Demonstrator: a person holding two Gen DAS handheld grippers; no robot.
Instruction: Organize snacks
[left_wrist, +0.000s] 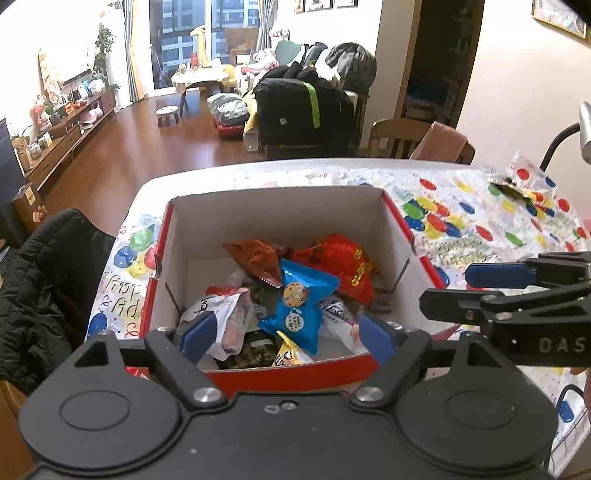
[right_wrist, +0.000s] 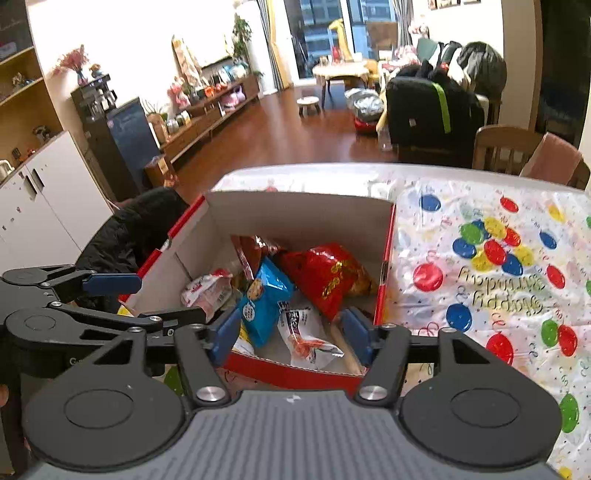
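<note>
A red cardboard box (left_wrist: 280, 218) (right_wrist: 295, 214) with white inner walls stands on the table and holds several snack packets. On top lie a blue cookie packet (left_wrist: 299, 306) (right_wrist: 264, 302), a red packet (left_wrist: 343, 264) (right_wrist: 325, 275), a brown-red packet (left_wrist: 258, 258) and white packets (left_wrist: 225, 314) (right_wrist: 306, 332). My left gripper (left_wrist: 288, 338) hovers open over the box's near edge, nothing between its blue pads. My right gripper (right_wrist: 290, 332) is open above the same edge, also empty. The right gripper (left_wrist: 491, 286) shows at the right of the left wrist view, the left gripper (right_wrist: 110, 295) at the left of the right wrist view.
A balloon-print tablecloth (right_wrist: 491, 266) covers the table. One small packet (left_wrist: 524, 184) lies at the table's far right, near a lamp arm (left_wrist: 576, 129). A black jacket (left_wrist: 40, 280) hangs over a chair left of the table. Wooden chairs (right_wrist: 506, 147) stand at the far side.
</note>
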